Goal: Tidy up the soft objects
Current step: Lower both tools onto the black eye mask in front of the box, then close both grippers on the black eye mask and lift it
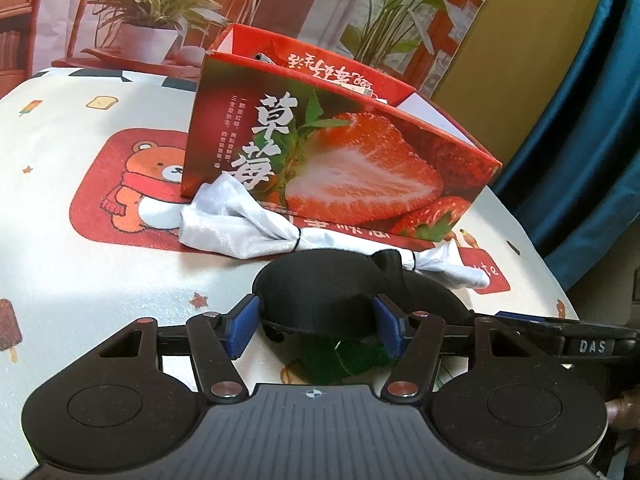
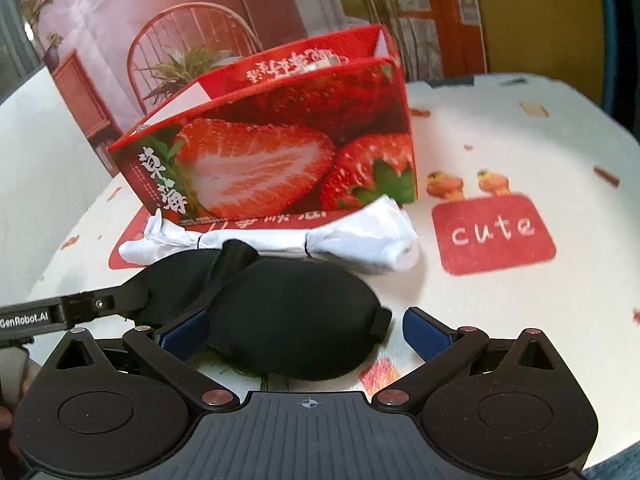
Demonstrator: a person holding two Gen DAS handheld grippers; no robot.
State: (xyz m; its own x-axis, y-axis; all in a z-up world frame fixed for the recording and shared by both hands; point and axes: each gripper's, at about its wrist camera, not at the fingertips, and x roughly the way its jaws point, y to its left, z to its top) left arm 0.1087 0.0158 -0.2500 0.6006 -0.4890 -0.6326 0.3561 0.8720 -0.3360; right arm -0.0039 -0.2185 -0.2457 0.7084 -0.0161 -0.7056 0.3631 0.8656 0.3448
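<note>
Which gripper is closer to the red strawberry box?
Too close to call. The left gripper grips one end of the black sleep mask, the right gripper brackets the other, both equally short of the strawberry box.

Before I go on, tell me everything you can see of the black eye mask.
The black eye mask is a soft, padded fabric piece with two moulded cups and a strap. It lies on the printed tablecloth, in front of the white cloth bundle. The left gripper has one cup between its blue pads; the right gripper straddles the other, jaws open.
</note>
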